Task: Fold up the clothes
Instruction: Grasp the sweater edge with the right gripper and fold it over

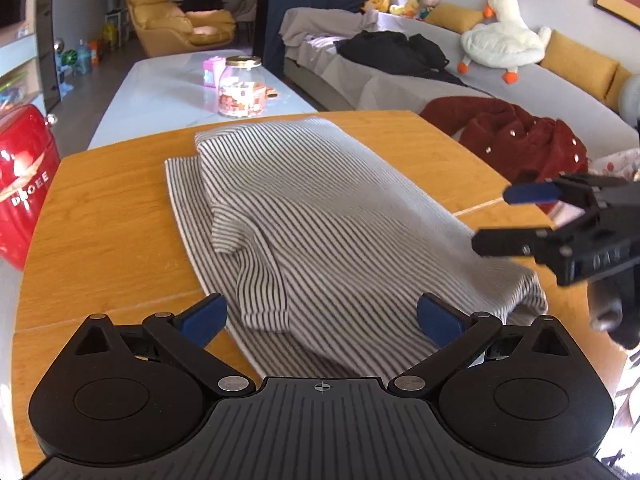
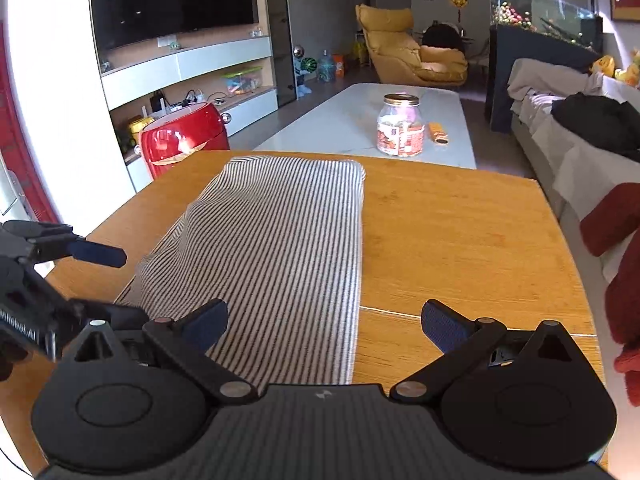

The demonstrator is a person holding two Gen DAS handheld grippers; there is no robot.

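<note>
A black-and-white striped garment lies folded lengthwise on the wooden table, one short sleeve turned over on top. My left gripper is open just above its near end, nothing between the fingers. My right gripper is seen at the right edge of the left wrist view, open, beside the garment's right side. In the right wrist view the striped garment runs away from me, my right gripper stands open over its near right edge, and the left gripper is open at the left.
A glass jar and an orange item stand on the white low table beyond. A red suitcase sits left of the table. On the sofa to the right lie a red fuzzy garment, dark clothes and a plush goose.
</note>
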